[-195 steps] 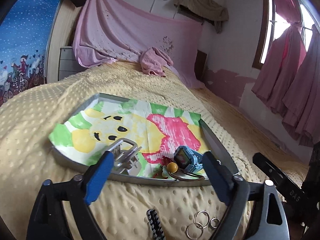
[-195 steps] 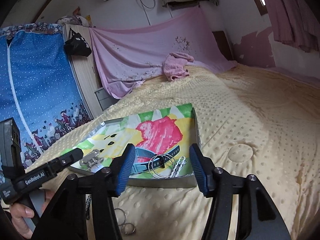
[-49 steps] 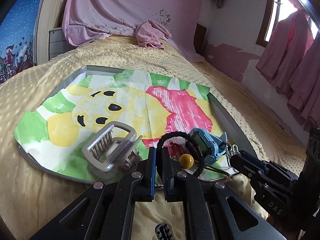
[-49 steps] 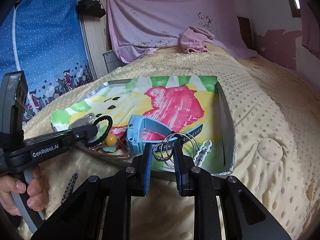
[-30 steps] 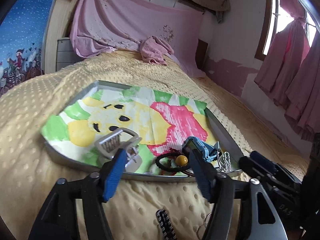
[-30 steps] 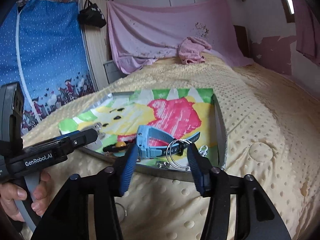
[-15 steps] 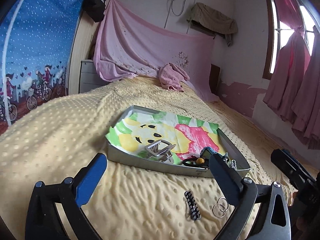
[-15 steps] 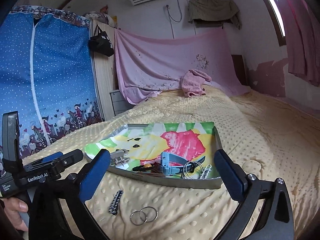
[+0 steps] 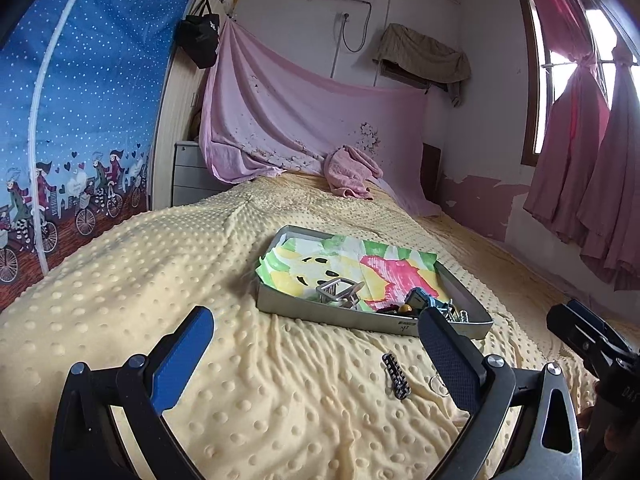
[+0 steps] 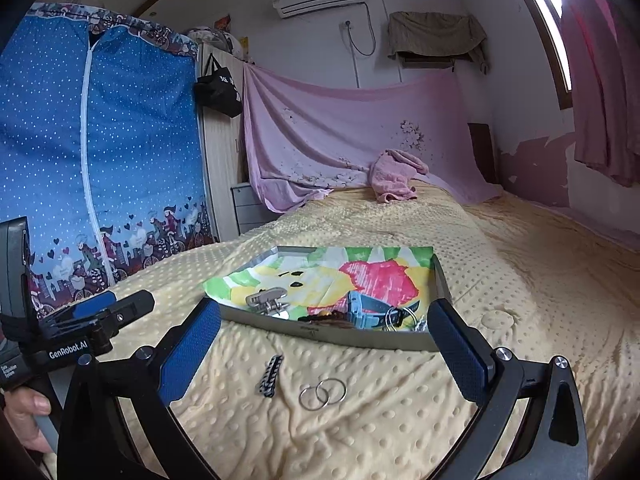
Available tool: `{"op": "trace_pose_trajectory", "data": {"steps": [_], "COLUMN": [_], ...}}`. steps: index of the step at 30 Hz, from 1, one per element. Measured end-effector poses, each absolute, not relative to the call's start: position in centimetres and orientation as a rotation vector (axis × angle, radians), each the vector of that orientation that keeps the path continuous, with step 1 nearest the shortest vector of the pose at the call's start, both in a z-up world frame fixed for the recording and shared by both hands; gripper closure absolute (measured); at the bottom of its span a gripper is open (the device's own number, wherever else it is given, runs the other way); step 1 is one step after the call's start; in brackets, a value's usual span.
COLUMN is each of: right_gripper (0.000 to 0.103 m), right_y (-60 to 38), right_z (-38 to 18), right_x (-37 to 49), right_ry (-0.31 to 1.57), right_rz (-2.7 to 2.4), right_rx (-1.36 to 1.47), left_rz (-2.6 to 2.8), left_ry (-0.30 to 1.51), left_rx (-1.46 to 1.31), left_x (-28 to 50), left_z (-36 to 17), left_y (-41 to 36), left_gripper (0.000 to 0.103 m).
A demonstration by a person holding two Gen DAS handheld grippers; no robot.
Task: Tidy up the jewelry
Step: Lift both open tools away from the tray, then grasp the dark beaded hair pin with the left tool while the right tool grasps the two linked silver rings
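A grey metal tray lined with a cartoon cloth sits on the yellow bedspread. In it lie a silver hair clip, a blue watch, a black band with a yellow bead and silver rings. In front of the tray on the bed lie a black braided bracelet and two silver hoops. My left gripper and right gripper are both wide open and empty, held well back from the tray.
The bed has a pink towel at its head. A blue dotted wardrobe cover stands at the left and pink curtains hang at the right. The other handheld gripper shows at the left in the right wrist view.
Both grippers were shut on a black band and silver rings over the tray, then let go, opened wide and pulled back and up from the tray.
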State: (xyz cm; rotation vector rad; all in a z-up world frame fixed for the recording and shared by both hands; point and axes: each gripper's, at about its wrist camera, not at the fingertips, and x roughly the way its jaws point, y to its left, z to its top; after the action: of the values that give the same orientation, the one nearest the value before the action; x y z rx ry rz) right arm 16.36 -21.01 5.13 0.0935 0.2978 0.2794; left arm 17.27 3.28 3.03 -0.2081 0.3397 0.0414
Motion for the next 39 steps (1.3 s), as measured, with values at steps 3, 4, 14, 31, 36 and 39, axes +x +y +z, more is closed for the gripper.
{"op": "trace_pose_trajectory", "data": {"steps": [3,4,14,31,36,39], "right_gripper": [0.001,0.001,0.001,0.001,0.001,0.001], "right_y": [-20.9,-20.8,-20.4,-20.3,-20.6,-20.8], "right_z": [4.7,4.6,2.6,0.5,0.2,0.1], "right_x": [15.8,15.6,15.3,17.6,18.7,19.3], "right_ry": [0.316,0.322,0.408,0.524,0.547,0.549], "right_rz": [0.27,0.266,0.228,0.207,0.209,0.212], "right_rx": [0.087,0.086,0.04,0.033,0.03,0.029], "left_rz": [0.044,0.044,0.049,0.057,0.051,0.044], "left_ry": [0.35,0.355,0.457,0.562,0.565,0.564], "left_rx": [-0.213,-0.217,-0.19,-0.164,-0.152,-0.131], "left_x": [16.6,16.5,16.6,18.5,19.2,19.7], "left_z": [2.5,2.3,-0.2,-2.3,-2.1,-2.0], "left_y": [3.7,3.8,3.6,3.0,2.6,2.2], "left_gripper": [0.0,0.0,0.0,0.0,0.0,0.0]}}
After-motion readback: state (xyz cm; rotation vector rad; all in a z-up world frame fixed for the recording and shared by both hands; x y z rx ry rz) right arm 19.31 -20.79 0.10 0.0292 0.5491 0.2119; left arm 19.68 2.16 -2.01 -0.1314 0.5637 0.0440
